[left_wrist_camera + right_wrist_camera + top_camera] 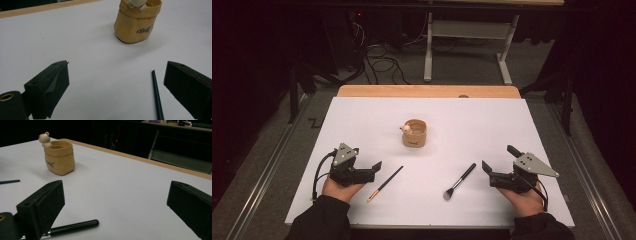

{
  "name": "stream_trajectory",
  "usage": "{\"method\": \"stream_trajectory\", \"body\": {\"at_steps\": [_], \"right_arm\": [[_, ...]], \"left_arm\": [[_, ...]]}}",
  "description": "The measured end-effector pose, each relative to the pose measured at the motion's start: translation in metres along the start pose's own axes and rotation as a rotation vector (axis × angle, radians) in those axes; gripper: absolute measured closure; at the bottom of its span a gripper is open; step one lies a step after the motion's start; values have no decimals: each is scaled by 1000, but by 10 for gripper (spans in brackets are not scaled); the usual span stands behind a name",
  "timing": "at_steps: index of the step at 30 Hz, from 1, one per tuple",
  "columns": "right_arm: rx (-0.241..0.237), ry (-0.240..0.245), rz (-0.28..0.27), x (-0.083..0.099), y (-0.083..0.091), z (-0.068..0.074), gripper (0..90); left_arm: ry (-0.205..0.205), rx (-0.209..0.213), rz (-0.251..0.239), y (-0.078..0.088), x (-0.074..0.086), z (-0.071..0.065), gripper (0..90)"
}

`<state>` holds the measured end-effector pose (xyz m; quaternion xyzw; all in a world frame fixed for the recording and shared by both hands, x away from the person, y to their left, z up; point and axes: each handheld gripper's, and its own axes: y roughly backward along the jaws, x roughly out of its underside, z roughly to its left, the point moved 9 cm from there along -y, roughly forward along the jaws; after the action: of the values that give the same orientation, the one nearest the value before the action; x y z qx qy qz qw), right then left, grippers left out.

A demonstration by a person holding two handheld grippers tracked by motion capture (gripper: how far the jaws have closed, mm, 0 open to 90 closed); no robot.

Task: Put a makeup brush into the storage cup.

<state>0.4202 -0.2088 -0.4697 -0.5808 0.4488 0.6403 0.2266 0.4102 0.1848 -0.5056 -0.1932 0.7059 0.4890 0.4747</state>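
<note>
The left gripper [373, 169] is sitting low on the counter [362, 115] at the lower left of the high view, its fingers [51, 85] standing well apart with nothing between them. The right gripper [488, 170] is resting at the lower right, its fingers [43, 205] likewise spread and empty.

The thin brush [385, 183] is lying just right of the left gripper, lower centre-left of the high view; its long axis is running diagonally, the dark handle end pointing to the upper right and the pale orange end to the lower left. The thick brush [460, 181] is lying just left of the right gripper, on a similar diagonal, bristle head to the lower left, handle to the upper right. The tan pot [414, 133] is standing upright at centre, well apart from both.

My judgement: the thin handle is lying flat, so the fingers may be closing over it and skidding it aside, or scraping the counter. Either brush could then catch the pot's rim and tip it.
</note>
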Motion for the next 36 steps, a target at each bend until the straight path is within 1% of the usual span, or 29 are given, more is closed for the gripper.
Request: {"method": "stream_trajectory", "body": {"at_steps": [2,4,6,7,8,9,11,14,16,17,18,19,20,21,22,23,24,25,26,27,29,30,31,32,33,35,36], "right_arm": [[0,21,10,2,-1,2,19],[-6,24,11,3,-1,3,19],[-10,34,25,6,-1,6,19],[-12,36,28,8,-1,7,18],[-12,36,28,8,-1,7,18],[-12,40,21,7,-1,7,18],[-13,35,22,7,-1,8,19],[-17,40,28,8,-1,8,18],[-20,48,28,9,-1,7,18],[-27,49,32,11,0,6,18],[-28,31,39,12,1,6,18],[-28,31,39,12,1,6,18],[-26,34,35,13,2,2,18],[-26,34,35,13,2,2,18],[-27,7,27,12,2,0,18],[-27,7,27,12,2,0,18],[-26,1,26,12,3,-1,19],[-26,1,26,12,3,-1,19],[-27,4,26,12,2,0,19],[-33,9,30,13,1,3,18],[-38,19,36,13,1,6,19],[-38,19,36,13,1,6,19],[-44,20,39,13,-1,8,19],[-45,21,42,14,-1,9,19],[-45,21,42,14,-1,9,19],[-50,33,41,15,-2,9,18],[-50,29,41,15,-2,9,19]], "left_arm": [[5,-4,21,0,1,1,68],[7,-5,31,0,2,1,68],[17,-13,51,0,4,3,68],[23,-15,74,-1,5,5,68],[23,-15,74,-1,5,5,68],[28,-17,91,-1,7,6,68],[30,-18,98,-1,7,7,66],[38,-24,114,-1,7,9,57],[37,-22,142,1,6,12,55],[47,-15,173,3,4,15,55],[50,-13,197,4,4,17,55],[50,-13,197,4,4,17,55],[58,6,227,7,1,16,55],[58,6,227,7,1,16,55],[42,14,251,8,-4,14,55],[42,14,251,8,-4,14,54],[18,25,286,8,-6,11,51],[18,25,286,8,-6,11,46],[6,25,301,8,-6,10,46],[-16,28,343,7,-4,8,41],[-25,29,375,5,-1,7,35],[-25,29,375,5,-1,7,33],[-33,29,406,3,2,7,32],[-34,27,418,2,4,7,31],[-34,27,418,2,4,7,29],[-23,33,437,2,5,7,29],[-12,48,461,2,5,6,29]]}}
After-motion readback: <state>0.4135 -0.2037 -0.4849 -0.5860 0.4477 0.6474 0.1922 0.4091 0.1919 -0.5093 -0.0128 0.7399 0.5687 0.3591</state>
